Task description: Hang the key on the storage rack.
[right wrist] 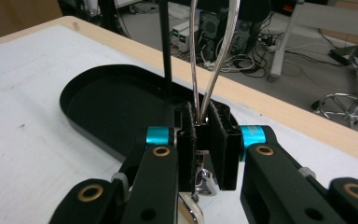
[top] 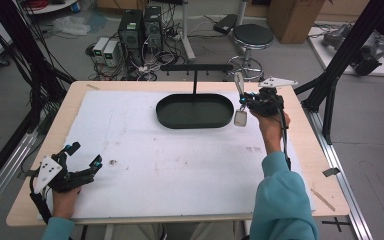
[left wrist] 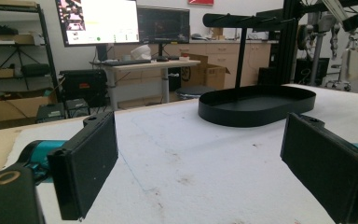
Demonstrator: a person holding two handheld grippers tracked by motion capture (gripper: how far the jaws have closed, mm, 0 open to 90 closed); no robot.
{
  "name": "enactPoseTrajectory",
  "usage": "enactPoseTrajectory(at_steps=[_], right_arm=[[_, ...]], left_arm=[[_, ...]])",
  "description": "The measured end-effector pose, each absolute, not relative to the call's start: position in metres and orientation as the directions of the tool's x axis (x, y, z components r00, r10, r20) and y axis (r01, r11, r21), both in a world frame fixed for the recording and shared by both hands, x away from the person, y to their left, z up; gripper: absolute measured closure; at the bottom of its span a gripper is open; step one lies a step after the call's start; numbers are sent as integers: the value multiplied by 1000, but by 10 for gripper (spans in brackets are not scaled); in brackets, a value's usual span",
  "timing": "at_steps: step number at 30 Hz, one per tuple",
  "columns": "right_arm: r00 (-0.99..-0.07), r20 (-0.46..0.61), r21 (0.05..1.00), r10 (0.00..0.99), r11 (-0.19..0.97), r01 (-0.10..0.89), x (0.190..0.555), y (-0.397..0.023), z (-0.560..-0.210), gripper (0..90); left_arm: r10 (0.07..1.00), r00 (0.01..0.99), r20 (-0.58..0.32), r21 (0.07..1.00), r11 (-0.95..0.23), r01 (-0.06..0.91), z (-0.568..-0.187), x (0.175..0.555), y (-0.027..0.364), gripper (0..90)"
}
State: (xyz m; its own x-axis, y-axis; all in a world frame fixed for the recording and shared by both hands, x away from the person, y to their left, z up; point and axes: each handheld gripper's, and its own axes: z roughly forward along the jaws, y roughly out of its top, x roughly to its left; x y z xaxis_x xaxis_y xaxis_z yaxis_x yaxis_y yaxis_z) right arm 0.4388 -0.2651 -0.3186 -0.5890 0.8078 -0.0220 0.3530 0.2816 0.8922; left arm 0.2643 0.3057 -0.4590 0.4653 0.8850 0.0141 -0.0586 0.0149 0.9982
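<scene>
The right tongs (top: 245, 101) pinched a keyring (top: 239, 95) upright, its tag hanging, just right of the black tray (top: 195, 111) and its hanging rack (top: 196, 67). The left tongs (top: 84, 156) rested spread at the counter's (top: 300, 150) near-left corner.

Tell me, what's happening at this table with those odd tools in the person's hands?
A person holds a two-jaw gripper in each hand. The right gripper is shut on a keychain, a metal loop with a small tag hanging below, held up beside the black oval tray with its hanging stand. The keychain isn't on the stand yet. The left gripper rests near the table's front left corner, jaws open and holding nothing.
</scene>
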Motion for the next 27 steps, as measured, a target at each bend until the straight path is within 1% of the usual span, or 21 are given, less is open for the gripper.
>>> enactPoseTrajectory(at_steps=[12,17,27], right_arm=[[-561,-47,902,826,277,332,460,-249,-314,825],[-546,-60,896,835,286,339,464,-246,-317,825],[-512,-42,894,858,261,363,474,-240,-327,825]], left_arm=[[884,466,17,998,12,-59,-459,264,306,114],[884,467,20,998,9,-61,-459,264,305,113],[884,467,20,998,10,-61,-459,264,305,114]])
